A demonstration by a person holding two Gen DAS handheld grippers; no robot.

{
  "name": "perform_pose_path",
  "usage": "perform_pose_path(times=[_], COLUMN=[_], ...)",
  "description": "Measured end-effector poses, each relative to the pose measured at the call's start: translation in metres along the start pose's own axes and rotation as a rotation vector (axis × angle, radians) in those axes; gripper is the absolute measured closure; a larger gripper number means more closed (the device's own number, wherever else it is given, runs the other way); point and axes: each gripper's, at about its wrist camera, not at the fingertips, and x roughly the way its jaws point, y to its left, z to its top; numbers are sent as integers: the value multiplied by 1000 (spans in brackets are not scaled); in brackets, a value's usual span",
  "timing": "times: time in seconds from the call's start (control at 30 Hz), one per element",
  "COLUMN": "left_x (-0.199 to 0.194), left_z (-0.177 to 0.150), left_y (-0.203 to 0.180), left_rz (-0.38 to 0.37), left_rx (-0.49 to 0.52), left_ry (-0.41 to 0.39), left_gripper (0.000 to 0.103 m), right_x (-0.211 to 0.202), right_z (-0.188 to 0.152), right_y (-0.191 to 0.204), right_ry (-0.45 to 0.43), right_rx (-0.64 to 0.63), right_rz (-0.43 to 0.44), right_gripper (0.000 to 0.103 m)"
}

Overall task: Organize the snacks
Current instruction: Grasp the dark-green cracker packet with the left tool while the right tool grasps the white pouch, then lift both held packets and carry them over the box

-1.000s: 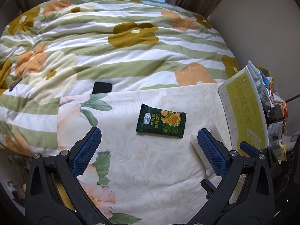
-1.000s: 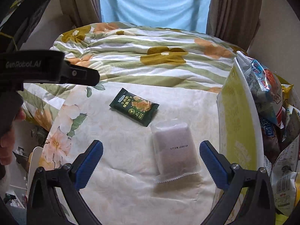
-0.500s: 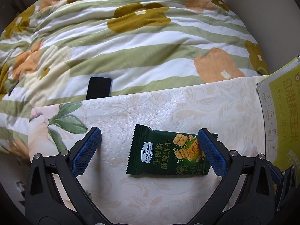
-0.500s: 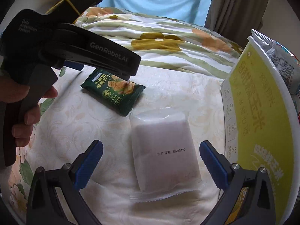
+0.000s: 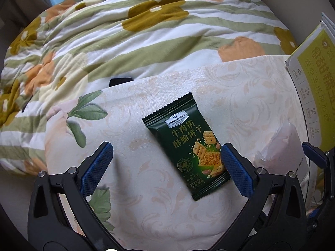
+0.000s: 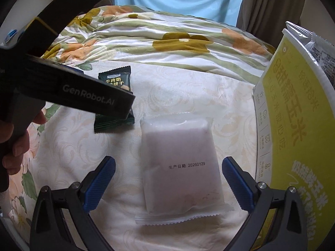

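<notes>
Both grippers have closed in on their packets within the last second, so two pickups look about to begin. The left gripper (image 5: 165, 159) has advanced from well short of the green cracker packet (image 5: 188, 146) to straddling its near end; its jaws gape wide, the right pad touching or just over the packet's edge, nothing grasped. The right gripper (image 6: 167, 173) likewise stands spread wide around the frosted white packet (image 6: 180, 165), empty. Both packets lie flat on the cream floral cloth (image 6: 83, 146), the green one left of the white, the yellow carton (image 6: 293, 125) to its right.
</notes>
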Motion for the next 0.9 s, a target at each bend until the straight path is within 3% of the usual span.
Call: perform_pose_path(times=[0.13, 0.3, 0.37, 0.4, 0.57, 0.77, 0.9], left_x=[-1, 0, 3, 2, -9, -12, -15], left_z=[-6, -2, -2, -2, -4, -9, -16], left_y=[5, -5, -11, -14, -17, -11, -6], left_rz=[-8, -19, -12, -1, -11, -35, -73], left_rx=[-40, -52, -53, -50, -34, -19, -31], left_ry=[12, 20, 35, 30, 12, 5, 0], left_gripper=[1, 2, 16, 17, 52, 60, 60], right_x=[1, 2, 3, 4, 4, 7, 7], right_z=[-4, -7, -6, -5, -3, -2, 0], right_y=[-1, -3, -2, -3, -7, -7, -10], right_ry=[9, 11, 11, 11, 7, -4, -14], right_rx=[2, -1, -12, -12, 12, 1, 21], right_rz=[25, 38, 30, 27, 28, 11, 16], right_gripper=[13, 18, 19, 21, 26, 31, 42])
